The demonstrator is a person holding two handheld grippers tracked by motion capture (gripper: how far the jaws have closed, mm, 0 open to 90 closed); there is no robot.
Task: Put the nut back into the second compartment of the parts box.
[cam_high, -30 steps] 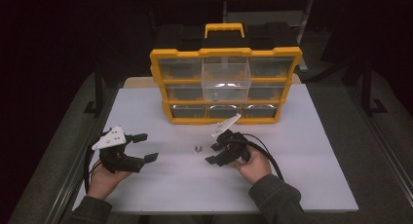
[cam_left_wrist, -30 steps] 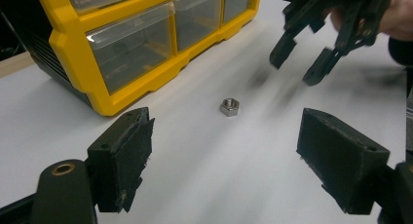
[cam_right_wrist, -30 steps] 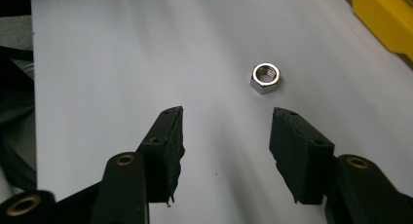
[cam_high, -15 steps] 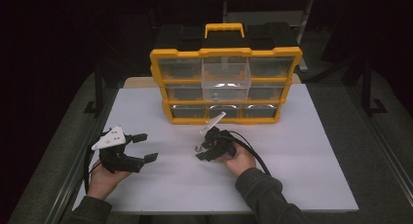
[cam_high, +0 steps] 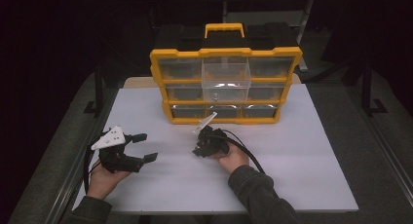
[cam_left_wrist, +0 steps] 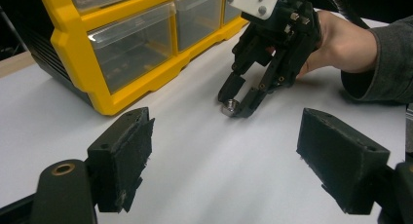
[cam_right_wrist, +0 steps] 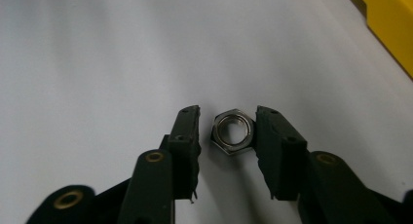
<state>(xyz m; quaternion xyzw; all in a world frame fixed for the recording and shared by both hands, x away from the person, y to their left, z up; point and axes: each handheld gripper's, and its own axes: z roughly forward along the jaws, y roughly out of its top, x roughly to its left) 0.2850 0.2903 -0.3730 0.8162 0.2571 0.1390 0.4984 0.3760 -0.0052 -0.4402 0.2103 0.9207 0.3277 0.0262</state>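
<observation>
A small steel hex nut [cam_right_wrist: 234, 131] lies flat on the white tabletop [cam_high: 302, 156], in front of the yellow organizer [cam_high: 160, 83]. My right gripper [cam_right_wrist: 228, 118] points down at it, one jaw on each side. Its jaws have just been closing, and a thin gap still shows between the left pad [cam_right_wrist: 191, 136] and the nut. In the left gripper view, the right gripper [cam_left_wrist: 237, 100] stands tilted over the nut [cam_left_wrist: 230, 107]. My left gripper [cam_high: 146, 147] rests open and empty at the table's left, held in a hand.
The organizer holds rows of clear drawers, and one middle drawer [cam_high: 225, 78] is pulled out toward me. Its black carry case with a yellow handle [cam_high: 224, 29] stands behind. Table edges and dark frame rails run along both sides.
The right gripper has moved left and down onto the nut, and its jaws have narrowed around it. The left gripper has stayed where it was.
</observation>
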